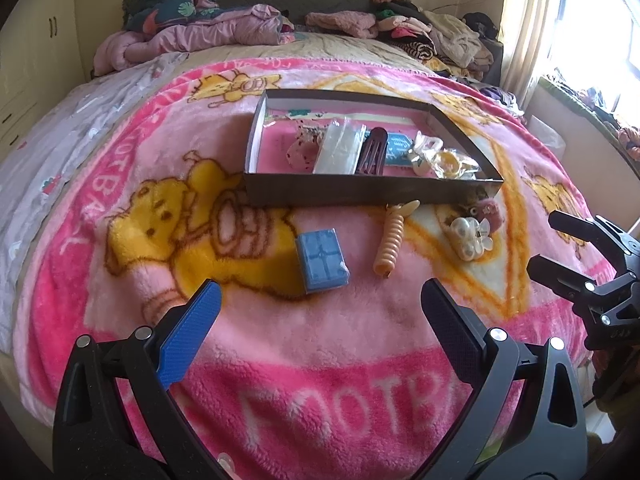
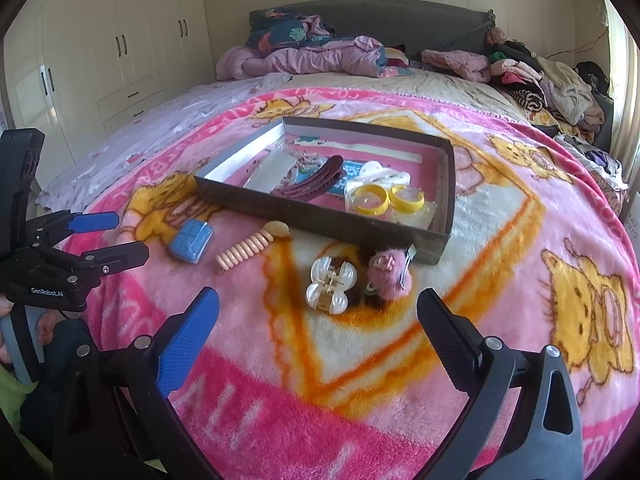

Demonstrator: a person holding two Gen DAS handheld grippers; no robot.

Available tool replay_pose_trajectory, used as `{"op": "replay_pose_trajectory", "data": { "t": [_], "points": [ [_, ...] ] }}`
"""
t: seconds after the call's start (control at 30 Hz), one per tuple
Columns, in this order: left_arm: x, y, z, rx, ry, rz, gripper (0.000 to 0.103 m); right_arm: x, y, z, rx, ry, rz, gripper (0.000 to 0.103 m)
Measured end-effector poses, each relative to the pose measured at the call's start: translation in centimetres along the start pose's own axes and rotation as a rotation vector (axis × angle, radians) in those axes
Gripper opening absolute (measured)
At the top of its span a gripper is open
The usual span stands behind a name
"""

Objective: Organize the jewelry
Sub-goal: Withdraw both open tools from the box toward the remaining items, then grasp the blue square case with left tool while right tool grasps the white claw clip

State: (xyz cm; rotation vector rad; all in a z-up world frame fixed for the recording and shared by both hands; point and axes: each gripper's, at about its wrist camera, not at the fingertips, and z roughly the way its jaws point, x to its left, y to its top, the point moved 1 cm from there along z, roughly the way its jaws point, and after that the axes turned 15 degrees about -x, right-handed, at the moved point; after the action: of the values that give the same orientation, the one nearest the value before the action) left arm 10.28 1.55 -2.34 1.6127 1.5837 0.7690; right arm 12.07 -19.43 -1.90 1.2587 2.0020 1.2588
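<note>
I see left gripper (image 1: 320,300) spread, small blue plastic box (image 1: 322,261) just ahead on pink blanket (image 1: 320,360), right gripper (image 2: 318,308) spread, pearly white claw clip (image 2: 330,286) just ahead

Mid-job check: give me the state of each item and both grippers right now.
left gripper: open, empty
right gripper: open, empty
box: lidless, partly filled
yellow rings: in box
blue case: outside box, closed
spiral hair tie: outside box
pearl claw clip: outside box
</note>
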Motion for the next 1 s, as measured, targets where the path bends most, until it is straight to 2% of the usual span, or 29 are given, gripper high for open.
{"op": "replay_pose_trajectory", "data": {
  "t": [0.37,0.53,0.67,0.73,0.8,1.0],
  "points": [
    [0.3,-1.4,1.9,0.032,0.002,-0.004,0.091,-0.2,-1.6,2.3,0.052,0.006,0.029,0.097],
    [0.9,-1.7,2.8,0.040,0.012,-0.017,0.081,-0.5,-2.1,4.0,0.076,0.016,0.056,0.096],
    [1.4,-1.8,3.3,0.042,0.011,-0.036,0.072,-0.4,-2.5,5.6,0.107,0.026,0.065,0.078],
    [1.5,-1.7,3.5,0.042,0.012,-0.043,0.071,-0.6,-2.7,6.4,0.119,0.015,0.073,0.076],
    [1.5,-1.7,3.7,0.042,0.011,-0.047,0.064,-0.6,-2.7,7.0,0.123,0.007,0.079,0.071],
    [1.5,-1.7,4.4,0.039,-0.002,-0.056,0.057,-0.6,-2.5,8.4,0.116,-0.013,0.059,0.059]
  ]
}}
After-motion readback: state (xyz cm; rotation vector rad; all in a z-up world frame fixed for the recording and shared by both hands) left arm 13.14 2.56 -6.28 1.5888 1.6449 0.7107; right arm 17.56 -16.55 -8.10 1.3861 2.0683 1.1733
